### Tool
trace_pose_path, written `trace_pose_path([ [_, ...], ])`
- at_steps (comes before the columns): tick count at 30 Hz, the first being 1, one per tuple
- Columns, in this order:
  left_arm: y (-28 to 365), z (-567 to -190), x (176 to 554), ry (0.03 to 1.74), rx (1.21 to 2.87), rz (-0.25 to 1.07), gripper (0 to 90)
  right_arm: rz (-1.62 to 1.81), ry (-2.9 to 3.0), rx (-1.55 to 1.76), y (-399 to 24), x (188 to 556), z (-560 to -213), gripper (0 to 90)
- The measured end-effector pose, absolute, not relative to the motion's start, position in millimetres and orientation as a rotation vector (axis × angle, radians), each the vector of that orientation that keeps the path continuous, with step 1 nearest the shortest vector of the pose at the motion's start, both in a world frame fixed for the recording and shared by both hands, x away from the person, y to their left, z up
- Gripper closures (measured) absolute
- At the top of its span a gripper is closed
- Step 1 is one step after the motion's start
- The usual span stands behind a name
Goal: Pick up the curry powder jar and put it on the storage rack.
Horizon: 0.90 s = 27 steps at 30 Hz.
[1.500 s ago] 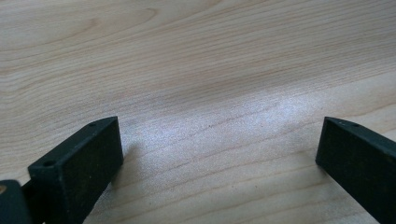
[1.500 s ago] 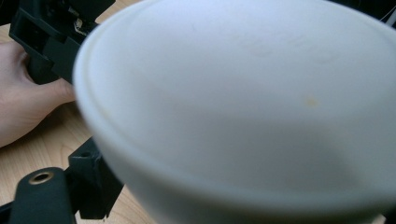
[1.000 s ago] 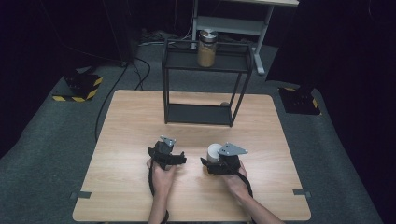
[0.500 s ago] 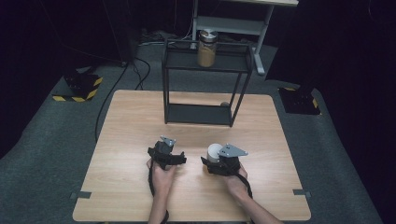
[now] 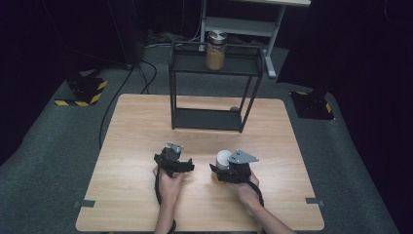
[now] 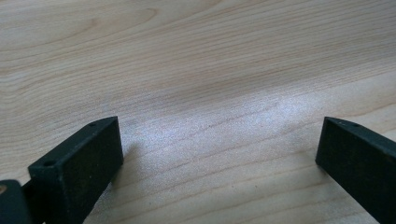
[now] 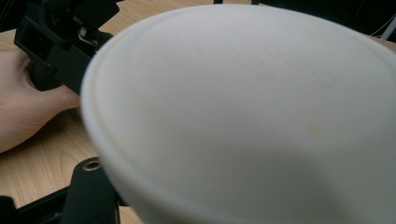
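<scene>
A jar with a wide white lid (image 5: 224,158) stands on the wooden table (image 5: 131,126), right of centre near the front. My right gripper (image 5: 220,167) is shut on it; its jaws have just been closing with the jar between them. In the right gripper view the lid (image 7: 252,116) looms close and blurred, and one black finger (image 7: 91,196) shows under its left rim. My left gripper (image 5: 172,155) rests just left of it, open. Its two jaws (image 6: 219,154) stand wide apart over bare wood with nothing between them.
A black two-tier wire rack (image 5: 209,119) stands at the back of the table. A jar of brownish contents with a silver lid (image 5: 215,51) sits on its top shelf, and a small round object (image 5: 234,108) lies on the lower shelf. Cables trail off the left edge.
</scene>
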<state>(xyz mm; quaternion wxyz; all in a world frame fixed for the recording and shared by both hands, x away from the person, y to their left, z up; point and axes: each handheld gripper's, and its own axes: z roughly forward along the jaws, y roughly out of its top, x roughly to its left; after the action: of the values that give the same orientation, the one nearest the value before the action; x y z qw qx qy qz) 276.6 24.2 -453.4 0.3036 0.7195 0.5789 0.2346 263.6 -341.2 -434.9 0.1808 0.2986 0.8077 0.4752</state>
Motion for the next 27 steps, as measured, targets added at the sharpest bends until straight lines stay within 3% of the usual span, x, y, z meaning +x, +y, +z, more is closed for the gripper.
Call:
trace_pose_path([
  [27, 24, -453, 276, 1.533, 1.906, 0.622, 0.7, 1.329, 2.297, 0.855, -355, 279, -408, 35.2],
])
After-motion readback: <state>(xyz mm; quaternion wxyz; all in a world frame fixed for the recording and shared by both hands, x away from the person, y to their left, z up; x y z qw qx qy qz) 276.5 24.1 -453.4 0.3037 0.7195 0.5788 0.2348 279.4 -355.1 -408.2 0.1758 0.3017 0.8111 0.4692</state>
